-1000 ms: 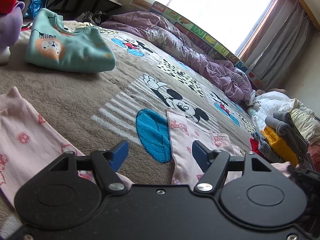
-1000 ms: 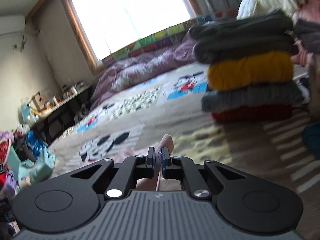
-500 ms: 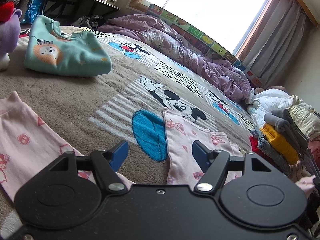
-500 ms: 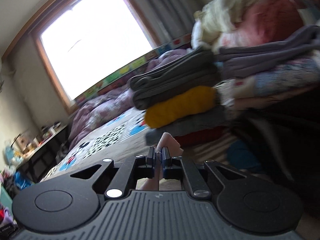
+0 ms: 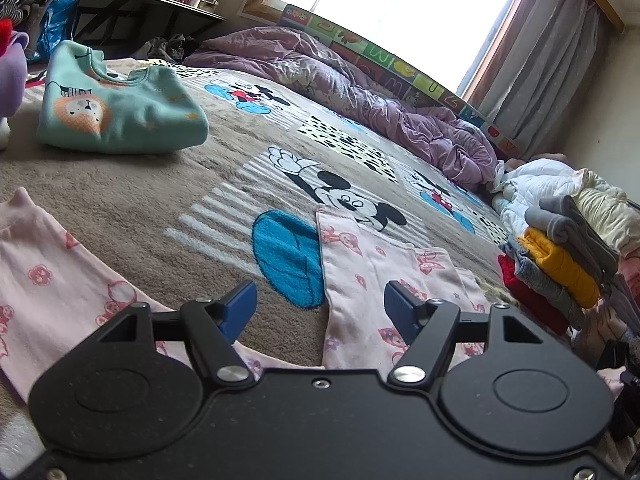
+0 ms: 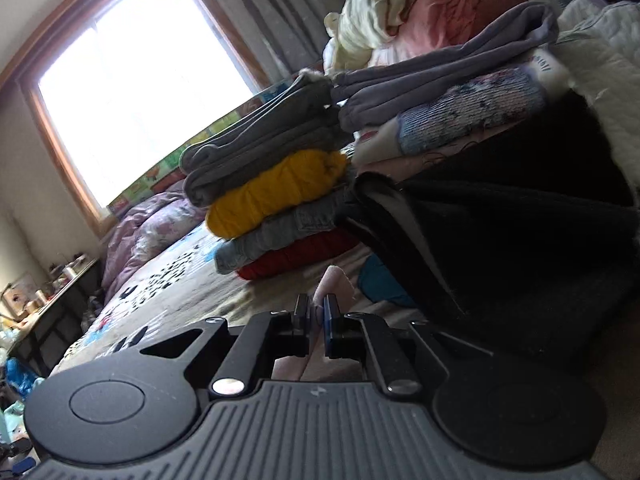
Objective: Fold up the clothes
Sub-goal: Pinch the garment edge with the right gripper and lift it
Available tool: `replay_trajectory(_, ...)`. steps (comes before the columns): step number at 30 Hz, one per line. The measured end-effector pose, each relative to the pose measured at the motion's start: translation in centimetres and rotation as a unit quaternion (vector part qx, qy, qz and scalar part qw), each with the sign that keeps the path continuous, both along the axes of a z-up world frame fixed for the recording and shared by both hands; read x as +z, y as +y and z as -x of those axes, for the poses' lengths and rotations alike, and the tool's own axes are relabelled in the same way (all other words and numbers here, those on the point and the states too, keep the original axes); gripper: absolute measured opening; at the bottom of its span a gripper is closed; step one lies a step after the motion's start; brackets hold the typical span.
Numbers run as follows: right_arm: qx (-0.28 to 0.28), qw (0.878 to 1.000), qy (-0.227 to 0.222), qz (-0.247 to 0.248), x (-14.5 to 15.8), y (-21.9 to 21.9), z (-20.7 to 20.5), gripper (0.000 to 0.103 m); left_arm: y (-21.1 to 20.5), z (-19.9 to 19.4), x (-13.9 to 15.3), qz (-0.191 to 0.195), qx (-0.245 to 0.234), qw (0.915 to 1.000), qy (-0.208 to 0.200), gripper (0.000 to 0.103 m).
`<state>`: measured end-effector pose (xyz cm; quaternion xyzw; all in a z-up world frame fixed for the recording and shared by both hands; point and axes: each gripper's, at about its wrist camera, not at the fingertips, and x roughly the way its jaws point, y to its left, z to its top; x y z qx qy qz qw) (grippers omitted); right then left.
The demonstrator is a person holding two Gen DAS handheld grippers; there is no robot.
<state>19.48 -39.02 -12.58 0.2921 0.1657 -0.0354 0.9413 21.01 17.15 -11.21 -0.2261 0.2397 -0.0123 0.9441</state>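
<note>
A pair of pale pink printed trousers (image 5: 380, 276) lies spread on the cartoon-patterned carpet (image 5: 160, 200), one leg at the left (image 5: 48, 292) and one leg just ahead of my left gripper (image 5: 320, 308). That gripper hovers low over the waist end, open, with nothing between its blue pads. In the right wrist view my right gripper (image 6: 317, 312) is shut on a pink edge of the trousers (image 6: 334, 282), and a fold of the cloth sticks up past the fingertips. It sits close to a stack of folded clothes (image 6: 276, 192).
A folded teal sweatshirt (image 5: 116, 116) lies at the far left. A purple duvet (image 5: 360, 92) runs under the window. Stacked grey, yellow and red clothes (image 5: 560, 264) and a heap of white and pink laundry (image 6: 440, 12) stand at the right. A dark garment (image 6: 500, 248) lies beside the right gripper.
My right gripper has swung to the right and lower with the pink cloth still pinched, and the stack of folded clothes now fills its view. The left gripper has barely shifted and stays open.
</note>
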Motion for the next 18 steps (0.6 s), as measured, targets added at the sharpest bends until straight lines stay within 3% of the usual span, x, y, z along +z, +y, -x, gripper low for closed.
replay_trajectory(3, 0.020, 0.999, -0.024, -0.008, 0.7, 0.2, 0.2, 0.008, 0.2, 0.1, -0.2, -0.003, 0.003, 1.0000, 0.003, 0.070)
replay_trajectory(7, 0.049, 0.997, -0.060, 0.030, 2.3, 0.8, -0.1, 0.008, 0.3, -0.1, -0.5, -0.006, 0.004, 0.9999, 0.008, 0.070)
replay_trajectory(11, 0.017, 0.998, 0.043, 0.033, -1.2, -0.8, -2.4, 0.008, 0.3, -0.1, -0.6, -0.008, 0.001, 0.9999, 0.008, 0.070)
replay_trajectory(13, 0.007, 0.997, 0.069, 0.027, -2.8, -1.4, -2.9, 0.008, 0.3, -0.1, -0.5, -0.008, 0.001, 0.9999, 0.007, 0.070)
replay_trajectory(18, 0.008, 0.999, 0.043, 0.015, -2.7, -1.2, -2.8, 0.008, 0.5, -0.3, -0.7, -0.009, 0.003, 0.9999, 0.009, 0.070)
